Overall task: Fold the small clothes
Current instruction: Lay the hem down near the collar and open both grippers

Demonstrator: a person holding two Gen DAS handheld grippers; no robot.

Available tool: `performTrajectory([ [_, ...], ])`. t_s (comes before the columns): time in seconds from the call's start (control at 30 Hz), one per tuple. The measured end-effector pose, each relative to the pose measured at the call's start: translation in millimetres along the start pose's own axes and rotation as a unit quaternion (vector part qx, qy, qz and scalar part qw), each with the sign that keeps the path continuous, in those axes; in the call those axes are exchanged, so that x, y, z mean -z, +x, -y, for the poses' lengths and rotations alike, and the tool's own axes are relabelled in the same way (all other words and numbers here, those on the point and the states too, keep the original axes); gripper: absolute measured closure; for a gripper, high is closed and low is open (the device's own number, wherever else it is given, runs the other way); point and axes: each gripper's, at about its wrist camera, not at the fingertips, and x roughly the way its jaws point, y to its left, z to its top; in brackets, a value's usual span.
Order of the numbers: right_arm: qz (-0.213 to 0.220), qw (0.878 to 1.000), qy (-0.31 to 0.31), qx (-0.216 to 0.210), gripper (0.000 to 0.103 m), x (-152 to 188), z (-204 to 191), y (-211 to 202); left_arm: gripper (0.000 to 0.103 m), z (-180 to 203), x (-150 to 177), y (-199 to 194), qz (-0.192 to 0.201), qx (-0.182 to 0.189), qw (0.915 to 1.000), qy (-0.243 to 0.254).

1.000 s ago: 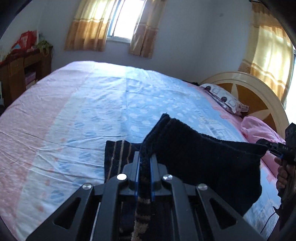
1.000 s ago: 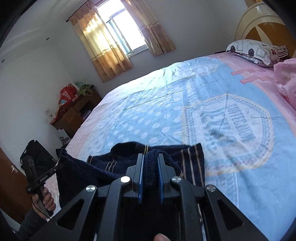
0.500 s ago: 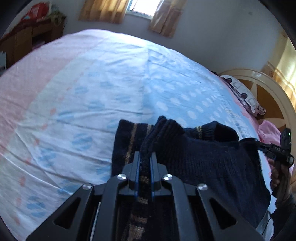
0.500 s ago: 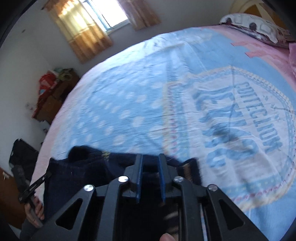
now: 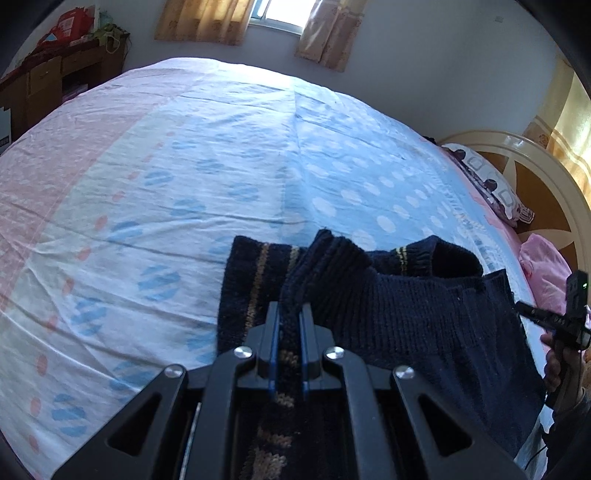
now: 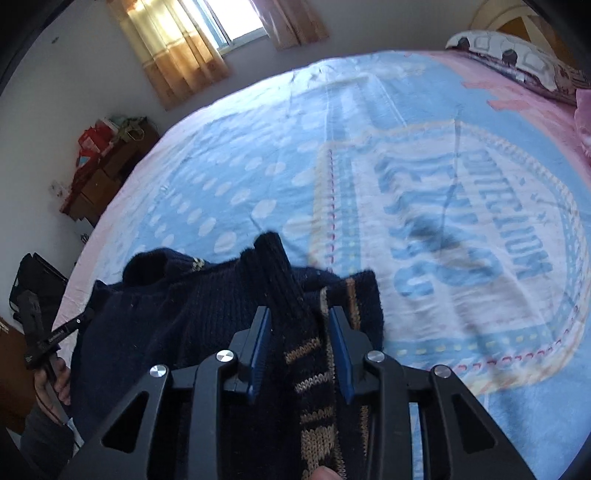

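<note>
The dark knitted sweater (image 5: 424, 317) has been lowered onto the bed (image 5: 184, 177) near its front edge. The left gripper (image 5: 289, 314) stays clamped on the knit; the right gripper (image 6: 299, 317) has just been opened, cloth loose between its jaws, so this fold is judged laid.

Daylight room, strong fisheye bend

Light comes from the window (image 5: 275, 16), which is glared white, and falls bright on the far bed (image 5: 221, 122). The dark sweater (image 5: 413, 317) shows little detail. The right wrist view is softly blurred on the bed print. The corners are black and the edges curve.
</note>
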Motion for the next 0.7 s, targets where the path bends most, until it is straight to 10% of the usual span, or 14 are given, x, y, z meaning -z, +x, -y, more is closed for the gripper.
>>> performTrajectory([
  [0.1,-0.029,0.999,-0.016,0.017,0.071,6.8,-3.0,13.8,0.093,0.6,-0.5,-0.9,0.003,0.001,1.0,0.005],
  [0.17,-0.03,0.999,-0.021,0.014,0.096,10.4,-4.7,13.0,0.093,1.2,-1.1,-0.9,0.005,0.002,1.0,0.007],
  [0.5,-0.013,0.999,0.019,0.028,0.098,27.8,18.0,-4.9,0.086,1.5,-4.7,0.0,-0.009,-0.004,0.9999,0.006],
  [0.63,0.001,0.999,0.039,-0.018,0.077,41.0,15.7,-34.7,0.081,6.9,1.7,-41.5,0.021,-0.003,0.9992,0.035],
  [0.7,0.013,0.999,0.031,-0.031,0.061,55.0,9.0,-58.1,0.056,4.6,14.7,-63.6,0.027,-0.004,0.9987,0.042],
])
